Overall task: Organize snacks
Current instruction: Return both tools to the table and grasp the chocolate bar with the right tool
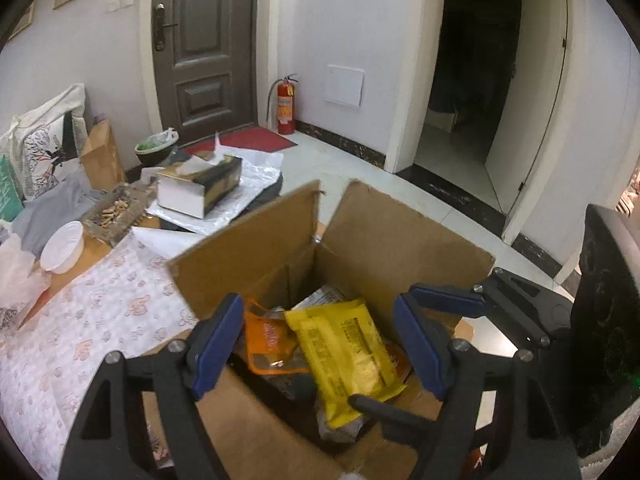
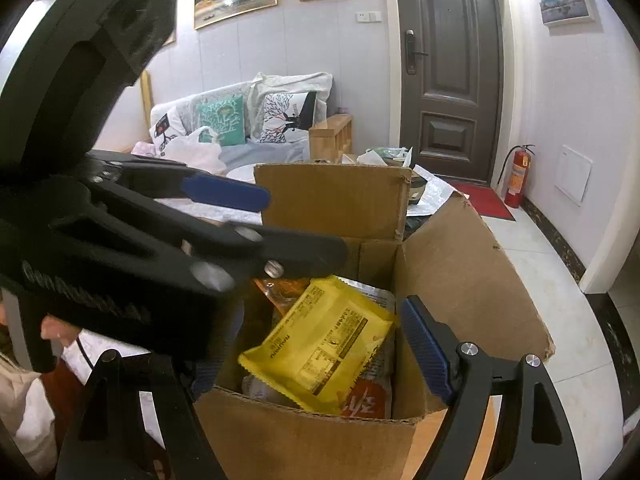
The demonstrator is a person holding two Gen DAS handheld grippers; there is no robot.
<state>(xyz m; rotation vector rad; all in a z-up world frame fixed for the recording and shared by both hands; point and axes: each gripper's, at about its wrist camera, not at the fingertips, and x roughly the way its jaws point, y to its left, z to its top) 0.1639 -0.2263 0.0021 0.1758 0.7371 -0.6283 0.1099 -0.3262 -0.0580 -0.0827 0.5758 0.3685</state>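
Both grippers, left gripper (image 1: pixel 320 344) and right gripper (image 2: pixel 316 344), wide open, empty, above cardboard box (image 1: pixel 400 236); yellow packet (image 1: pixel 344 352) topmost, likely next pick.

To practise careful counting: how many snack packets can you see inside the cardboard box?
3: a yellow packet on top, an orange packet left of it, and a silvery packet beneath. Others may be hidden underneath.

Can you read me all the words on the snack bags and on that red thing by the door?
Yellow snack packet: printed panel, too small and blurred to read.
Orange packet: pale lettering, blurred.
Red-orange packet: big white characters, partly hidden, unreadable.
Fire extinguisher: label too blurred.
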